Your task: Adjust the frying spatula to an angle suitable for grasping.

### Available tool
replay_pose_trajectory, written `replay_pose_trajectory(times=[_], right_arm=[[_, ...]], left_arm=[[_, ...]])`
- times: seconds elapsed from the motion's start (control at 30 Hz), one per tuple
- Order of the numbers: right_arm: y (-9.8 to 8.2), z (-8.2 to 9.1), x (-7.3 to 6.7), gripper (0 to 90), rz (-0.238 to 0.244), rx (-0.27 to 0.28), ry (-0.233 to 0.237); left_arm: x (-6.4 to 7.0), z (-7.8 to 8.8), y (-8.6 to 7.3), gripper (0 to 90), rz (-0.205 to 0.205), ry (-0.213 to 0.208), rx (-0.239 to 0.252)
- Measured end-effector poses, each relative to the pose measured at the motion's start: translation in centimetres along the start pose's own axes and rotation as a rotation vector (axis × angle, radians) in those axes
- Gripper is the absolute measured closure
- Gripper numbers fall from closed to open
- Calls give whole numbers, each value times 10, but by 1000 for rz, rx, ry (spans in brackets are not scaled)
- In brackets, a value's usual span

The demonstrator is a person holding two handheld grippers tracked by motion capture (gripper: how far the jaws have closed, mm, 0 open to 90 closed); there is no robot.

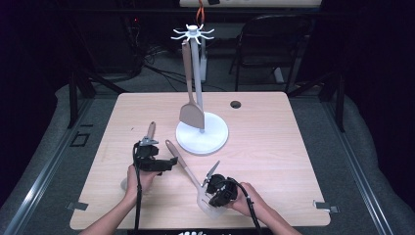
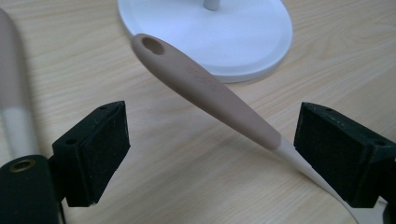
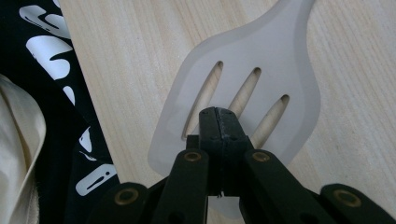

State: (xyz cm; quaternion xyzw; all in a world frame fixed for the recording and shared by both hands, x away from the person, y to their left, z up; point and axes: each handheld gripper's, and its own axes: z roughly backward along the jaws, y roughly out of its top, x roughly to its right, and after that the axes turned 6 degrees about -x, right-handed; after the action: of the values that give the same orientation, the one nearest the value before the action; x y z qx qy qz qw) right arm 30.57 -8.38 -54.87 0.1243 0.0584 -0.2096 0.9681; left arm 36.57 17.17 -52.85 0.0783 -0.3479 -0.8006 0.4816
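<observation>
While smooth tapered handle [image 2: 210, 95] lies between foam-padded left claw [image 2: 224, 154] jaws.

Left gripper [image 1: 166, 163] fingers [image 2: 93, 154] spread wide; right gripper [image 1: 214, 172] fingers [image 3: 219, 126] pressed together.

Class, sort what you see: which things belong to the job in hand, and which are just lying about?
In the job: slotted spatula, stand, left gripper, right gripper.
Lying about: hung spatula, loose utensil, chair.
</observation>
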Motion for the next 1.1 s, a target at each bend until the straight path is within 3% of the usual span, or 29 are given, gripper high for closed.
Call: replay_pose_trajectory(times=[0.1, 0.3, 0.67, 0.8, 1.1], right_arm=[[0, -1, -1, 900, -3, 7, 4], [1, -1, -1, 900, -2, 6, 5], [1, -1, -1, 900, 0, 6, 5], [1, -1, -1, 900, 0, 4, 2], [2, -1, -2, 900, 4, 2, -1]], left_arm=[[4, -7, 0, 109, 23, -45, -14], [11, -22, 1, 135, 28, -64, -48], [20, -37, 3, 202, 43, -34, -92], [23, -43, 6, 213, 74, -17, -105], [24, -53, 7, 369, 113, 30, -118]])
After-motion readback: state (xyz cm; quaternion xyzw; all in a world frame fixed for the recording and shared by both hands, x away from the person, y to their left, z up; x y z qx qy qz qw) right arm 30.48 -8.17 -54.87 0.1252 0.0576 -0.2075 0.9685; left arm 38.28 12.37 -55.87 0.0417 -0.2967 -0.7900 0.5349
